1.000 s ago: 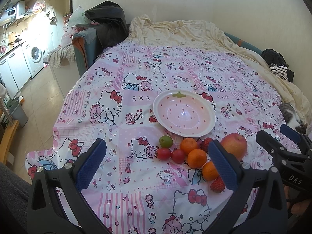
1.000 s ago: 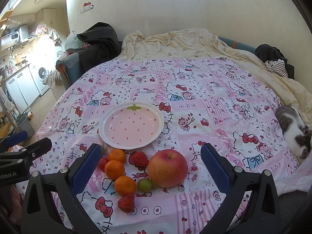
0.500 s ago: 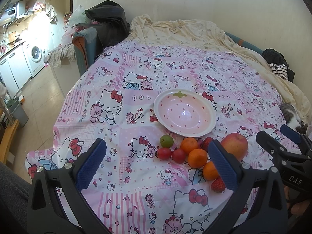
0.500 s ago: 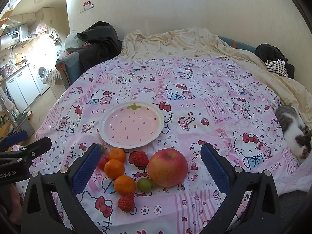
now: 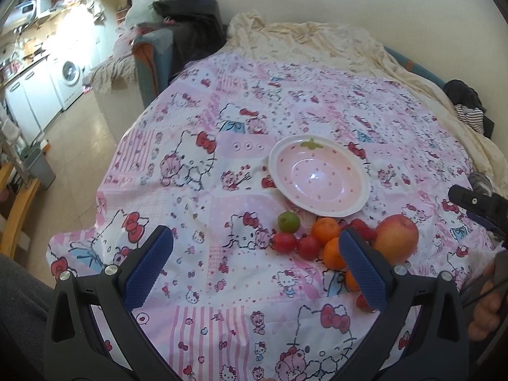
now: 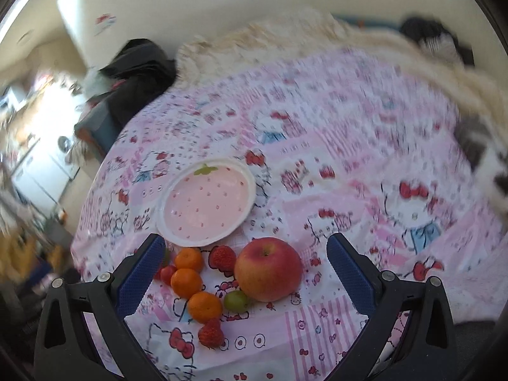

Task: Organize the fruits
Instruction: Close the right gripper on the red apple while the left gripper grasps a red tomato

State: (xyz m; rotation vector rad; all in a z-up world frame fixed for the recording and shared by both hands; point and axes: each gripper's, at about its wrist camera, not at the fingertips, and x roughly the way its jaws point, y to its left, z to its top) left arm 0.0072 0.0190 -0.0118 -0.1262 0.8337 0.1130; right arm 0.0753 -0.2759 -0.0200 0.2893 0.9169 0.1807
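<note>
A pink strawberry-print plate [image 5: 317, 155] [image 6: 177, 228] lies empty on the Hello Kitty cloth. In front of it lie a red apple [image 5: 397, 238] [image 6: 268, 268], three tangerines [image 6: 187, 282], strawberries [image 6: 222, 257], cherry tomatoes [image 5: 284, 242] and a green fruit [image 5: 288, 221]. A second small green fruit [image 6: 235, 300] lies next to the apple. My left gripper [image 5: 254, 263] is open and empty, above the cloth left of the fruit. My right gripper [image 6: 243, 273] is open and empty, its fingers either side of the fruit pile, close above it. The right gripper also shows at the edge of the left wrist view [image 5: 476, 203].
A cream blanket [image 5: 317, 41] covers the far side. Dark clothes [image 5: 187, 9] lie on a chair at the back left. A cat [image 6: 485, 155] lies at the right edge. The cloth's left edge drops to the floor [image 5: 79, 146] toward a kitchen.
My right gripper has swung forward and down toward the fruit, blurring its view; the apple now looms larger. My left gripper has shifted only slightly.
</note>
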